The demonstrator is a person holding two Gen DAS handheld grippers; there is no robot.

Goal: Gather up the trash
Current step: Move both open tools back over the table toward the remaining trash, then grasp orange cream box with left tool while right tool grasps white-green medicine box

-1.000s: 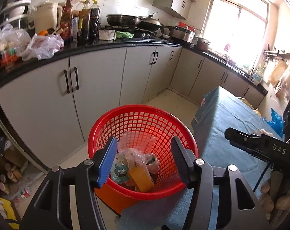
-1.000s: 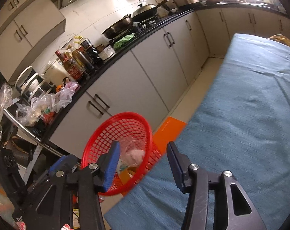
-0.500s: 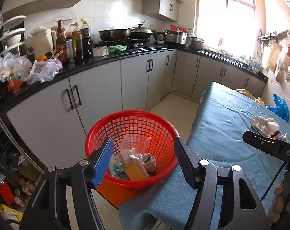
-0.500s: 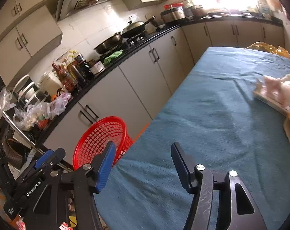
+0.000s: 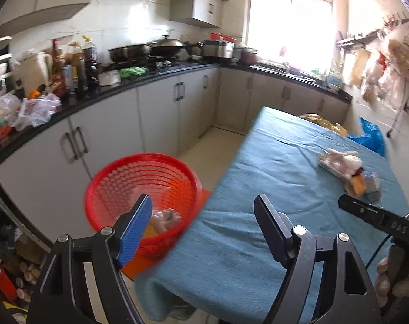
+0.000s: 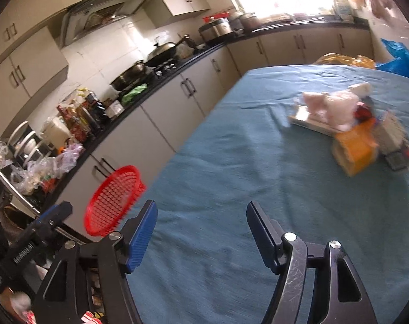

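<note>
A red mesh basket [image 5: 118,178] [image 6: 107,202] stands beside the near-left corner of the blue-clothed table [image 5: 272,189] [image 6: 245,175], with wrappers and a plastic bag lying inside. A heap of trash [image 5: 347,170] [image 6: 350,124] sits on the far right of the cloth: a clear pack of pale pieces, an orange packet and small wrappers. My left gripper [image 5: 203,206] hangs over the table's near-left corner, its jaws opening with nothing between them. My right gripper [image 6: 201,212] hovers over bare cloth short of the heap, jaws also opening and empty.
A dark kitchen counter [image 5: 150,81] with bottles, bags, pans and a stove runs along the left and back over grey cabinets. A yellow bag [image 6: 342,59] and a blue bag [image 5: 369,135] lie past the table's far end. A hand [image 5: 391,278] grips the other handle at lower right.
Both grippers swung right, away from the basket and towards the table, and their jaws widened. The trash heap on the cloth came into view; the basket slid left.
</note>
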